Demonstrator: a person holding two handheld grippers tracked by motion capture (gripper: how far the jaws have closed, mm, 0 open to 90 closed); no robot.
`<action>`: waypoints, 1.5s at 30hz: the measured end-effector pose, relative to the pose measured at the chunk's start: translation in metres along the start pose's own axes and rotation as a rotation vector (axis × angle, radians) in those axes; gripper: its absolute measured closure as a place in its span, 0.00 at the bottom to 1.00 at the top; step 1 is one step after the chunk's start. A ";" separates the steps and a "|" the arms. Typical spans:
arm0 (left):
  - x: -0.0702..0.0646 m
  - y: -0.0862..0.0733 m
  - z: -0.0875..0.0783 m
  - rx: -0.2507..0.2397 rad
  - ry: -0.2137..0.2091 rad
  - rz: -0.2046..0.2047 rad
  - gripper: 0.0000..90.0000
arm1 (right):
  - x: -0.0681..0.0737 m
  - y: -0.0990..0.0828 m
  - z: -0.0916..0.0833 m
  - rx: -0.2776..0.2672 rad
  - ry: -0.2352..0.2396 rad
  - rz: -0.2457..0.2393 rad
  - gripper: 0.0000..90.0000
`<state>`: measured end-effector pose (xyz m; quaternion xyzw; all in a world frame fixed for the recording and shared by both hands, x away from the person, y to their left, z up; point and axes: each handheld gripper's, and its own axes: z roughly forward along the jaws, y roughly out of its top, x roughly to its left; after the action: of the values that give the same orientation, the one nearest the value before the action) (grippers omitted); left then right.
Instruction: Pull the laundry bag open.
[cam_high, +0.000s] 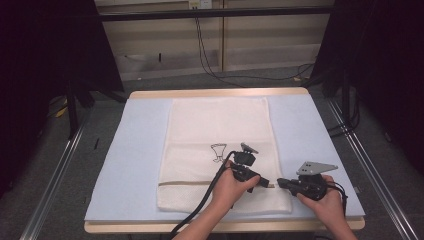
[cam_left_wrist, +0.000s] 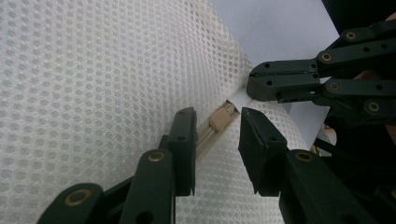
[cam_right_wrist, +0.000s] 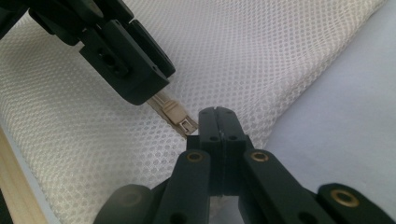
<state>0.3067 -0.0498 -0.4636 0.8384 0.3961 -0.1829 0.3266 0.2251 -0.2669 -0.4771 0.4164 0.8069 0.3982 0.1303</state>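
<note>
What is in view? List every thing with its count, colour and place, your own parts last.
white mesh laundry bag: one, white, flat in the middle of the mat.
beige zipper pull: one, beige, at the right end of the bag's zipper, between the left tool's open jaws.
pale blue foam mat: one, pale blue, covering the table.
light wooden table: one, light wood, edges showing around the mat.
black cables: several, black, on the floor beyond the table.
left tool: one, black, over the zipper end.
right tool: one, black, jaws shut at the bag's edge beside the pull.
</note>
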 end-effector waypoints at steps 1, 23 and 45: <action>0.000 0.001 0.001 0.005 0.001 -0.007 0.75 | 0.000 0.000 0.001 0.002 -0.001 -0.001 1.00; 0.000 -0.002 0.016 -0.018 -0.023 -0.073 0.91 | 0.001 -0.003 0.006 0.017 0.012 0.007 1.00; 0.003 0.001 0.009 -0.006 -0.062 -0.100 0.97 | -0.001 -0.002 0.005 0.036 0.011 0.004 1.00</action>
<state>0.3085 -0.0549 -0.4716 0.8106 0.4277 -0.2237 0.3316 0.2272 -0.2660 -0.4821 0.4181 0.8138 0.3861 0.1173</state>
